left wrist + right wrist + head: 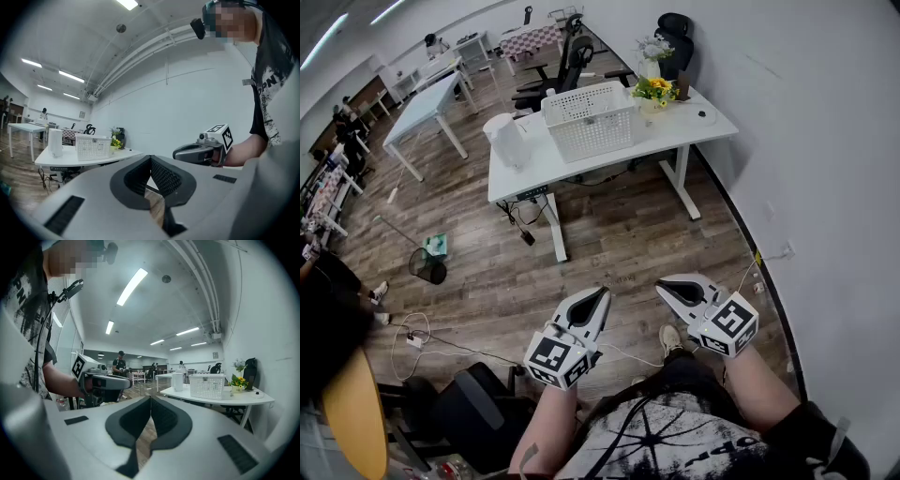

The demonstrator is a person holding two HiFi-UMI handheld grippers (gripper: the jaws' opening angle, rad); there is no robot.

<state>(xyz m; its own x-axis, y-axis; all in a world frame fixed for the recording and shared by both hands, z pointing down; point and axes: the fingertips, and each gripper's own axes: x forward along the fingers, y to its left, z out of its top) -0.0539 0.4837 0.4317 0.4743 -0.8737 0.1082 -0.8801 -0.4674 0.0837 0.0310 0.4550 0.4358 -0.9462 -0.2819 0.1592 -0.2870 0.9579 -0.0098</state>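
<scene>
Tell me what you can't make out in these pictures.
Basket contents: both gripper views, its perforated walls hide the inside.
Small dark item by the flowers: head view, too small to identify.
Black bin contents: head view, too small.

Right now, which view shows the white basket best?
Head view: the white basket shows whole from above, on the white table. In the left gripper view the basket is small, distant, side-on; in the right gripper view the basket likewise.

Two grippers, one white basket
</scene>
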